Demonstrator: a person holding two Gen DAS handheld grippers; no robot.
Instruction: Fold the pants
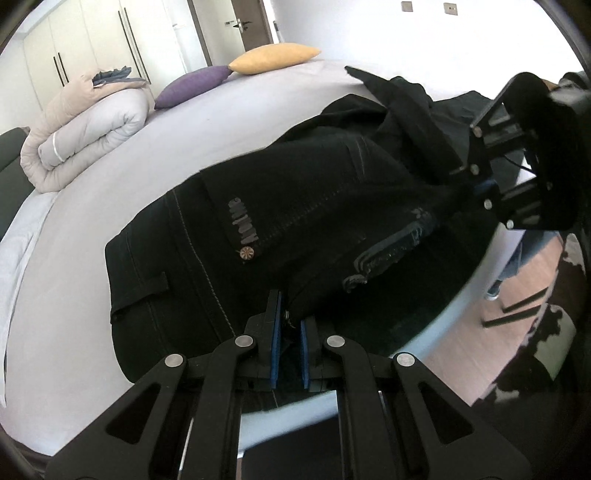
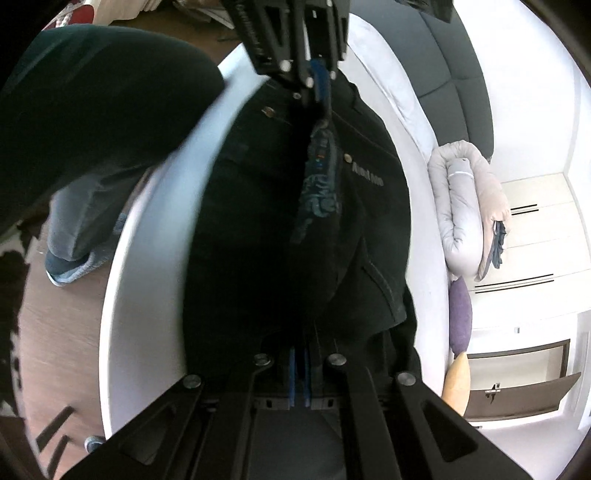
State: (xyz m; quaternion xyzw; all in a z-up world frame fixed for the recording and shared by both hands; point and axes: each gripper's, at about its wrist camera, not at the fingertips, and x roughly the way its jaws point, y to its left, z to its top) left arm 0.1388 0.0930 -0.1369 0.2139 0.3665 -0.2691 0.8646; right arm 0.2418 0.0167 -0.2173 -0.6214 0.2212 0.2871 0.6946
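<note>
Black pants [image 1: 295, 206] lie on a light bed [image 1: 74, 295], waistband toward the near edge. My left gripper [image 1: 290, 325] is shut on a fold of the pants fabric at the near edge. My right gripper [image 1: 476, 188] shows at the right in the left wrist view, shut on the lifted fabric further along. In the right wrist view my right gripper [image 2: 300, 354] is shut on the pants [image 2: 351, 229], and my left gripper [image 2: 317, 85] pinches the same lifted edge at the top. The fabric stretches taut between the two grippers.
A rolled grey duvet [image 1: 85, 125], a purple pillow [image 1: 192, 86] and a yellow pillow [image 1: 273, 57] lie at the bed's far side. White wardrobes [image 1: 92, 33] stand behind. The person's legs [image 2: 81, 221] stand on the wooden floor [image 1: 480, 332] by the bed edge.
</note>
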